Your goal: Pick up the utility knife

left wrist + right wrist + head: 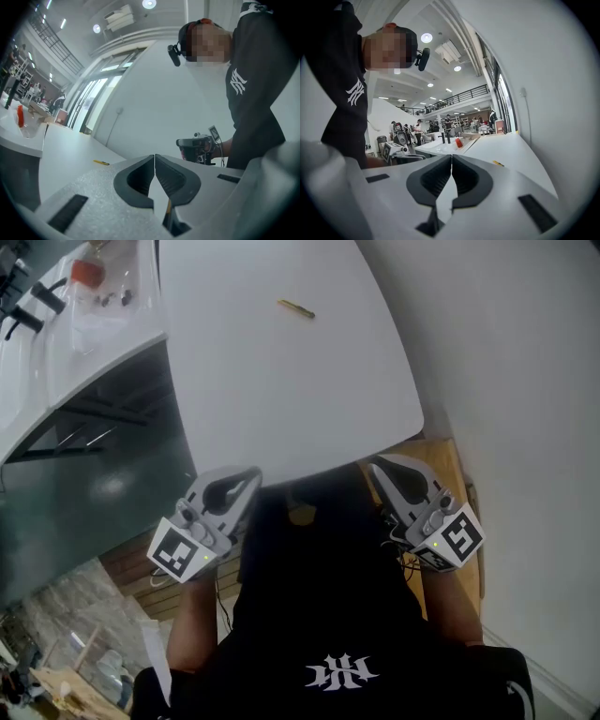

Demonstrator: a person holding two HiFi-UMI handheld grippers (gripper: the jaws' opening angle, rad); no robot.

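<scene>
The utility knife (296, 308) is a thin yellow bar lying on the far part of the white table (281, 399). Both grippers hang at the table's near edge, close to the person's body and well short of the knife. My left gripper (249, 474) is shut with nothing between its jaws, and so is my right gripper (374, 468). In the left gripper view the knife (101, 162) lies far off to the left beyond the closed left gripper (154, 157). In the right gripper view the knife (498, 163) is a small yellow mark to the right of the closed right gripper (452, 157).
A second white table (56, 362) stands at the left with a clear plastic bag and a red-capped item (86, 273) on it. A white wall (525, 381) runs along the right side. A dark gap (112, 446) separates the two tables.
</scene>
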